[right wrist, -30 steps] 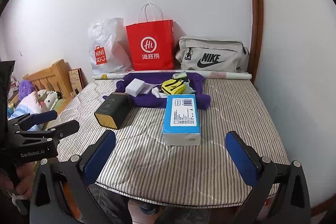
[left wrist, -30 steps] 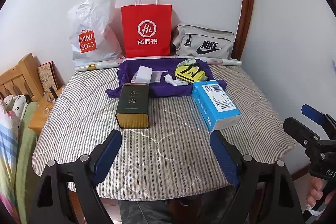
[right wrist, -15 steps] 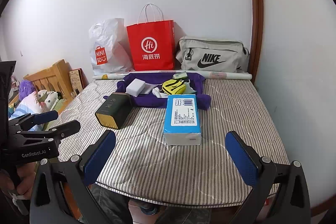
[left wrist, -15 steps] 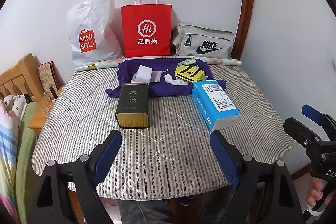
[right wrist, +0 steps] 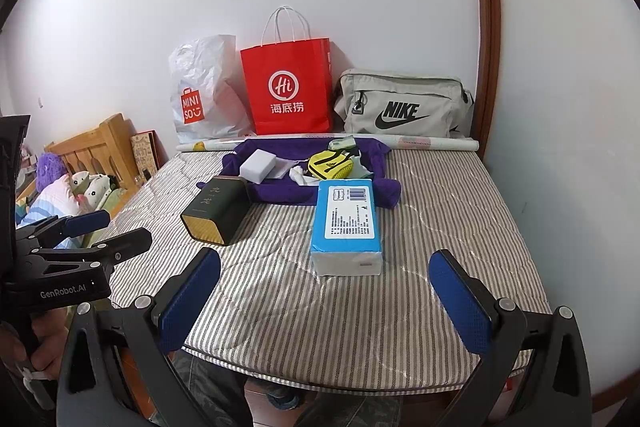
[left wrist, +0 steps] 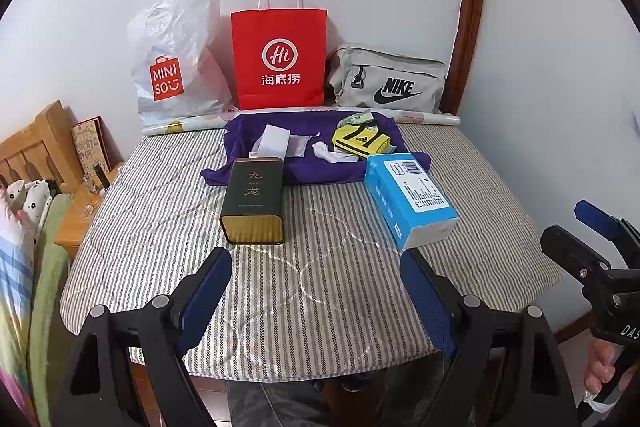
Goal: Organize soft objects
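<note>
— What is on the bed [left wrist: 160, 227]?

— A striped cover, with lots of things on it. A purple cloth [left wrist: 316, 169] is spread out near the far wall. On the cloth sit a white box [left wrist: 274, 143], a yellow and black pouch [left wrist: 362, 143] and some crumpled white bits [left wrist: 330, 154].

— And in front of the cloth?

— A dark green tin [left wrist: 252, 201] lies on its side, its gold end facing us. To the right of it lies a blue pack of tissues [left wrist: 408, 197]. Its far end touches the edge of the purple cloth.

— Where are the two grabbers?

— The left gripper [left wrist: 316, 297] hangs over the near edge of the bed, low down. Its blue pads [left wrist: 206, 287] are wide apart with nothing between them. The right gripper [right wrist: 324, 301] is beside it, also over the near edge. Its pads [right wrist: 460, 307] are wide apart too, and empty. The tissue pack sits just past them.

— Who holds them?

— A person. I can see fingers [left wrist: 600, 367] wrapped around the handle of the right one.

— What is by the wall?

— A white plastic bag [left wrist: 176, 67], a red paper bag [left wrist: 280, 59] and a grey bag [left wrist: 390, 81], all in a row.
</note>
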Tool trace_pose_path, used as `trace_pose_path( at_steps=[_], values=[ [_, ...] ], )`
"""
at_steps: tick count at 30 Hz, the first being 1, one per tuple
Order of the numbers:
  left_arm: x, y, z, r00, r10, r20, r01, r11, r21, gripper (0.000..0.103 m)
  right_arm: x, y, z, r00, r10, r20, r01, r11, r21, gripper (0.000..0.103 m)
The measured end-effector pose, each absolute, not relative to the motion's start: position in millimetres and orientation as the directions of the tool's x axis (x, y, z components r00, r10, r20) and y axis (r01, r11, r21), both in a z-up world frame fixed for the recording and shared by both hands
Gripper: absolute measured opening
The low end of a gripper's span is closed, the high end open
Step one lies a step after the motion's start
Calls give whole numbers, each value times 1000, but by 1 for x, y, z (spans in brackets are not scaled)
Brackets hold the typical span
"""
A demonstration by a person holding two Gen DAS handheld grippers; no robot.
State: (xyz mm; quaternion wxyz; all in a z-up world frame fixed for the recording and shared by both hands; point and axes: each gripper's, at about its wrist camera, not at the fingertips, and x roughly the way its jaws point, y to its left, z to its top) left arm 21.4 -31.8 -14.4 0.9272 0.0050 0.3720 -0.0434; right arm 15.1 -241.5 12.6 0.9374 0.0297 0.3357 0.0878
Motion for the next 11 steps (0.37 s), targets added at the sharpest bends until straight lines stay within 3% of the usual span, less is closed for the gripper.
trace_pose_path(
  at_steps=[11],
  values=[
    [23,-29,-19,718,-84,-691,86,996,-32,86,14,-241,11,757,185,-627,-147,983,112,103]
  ],
)
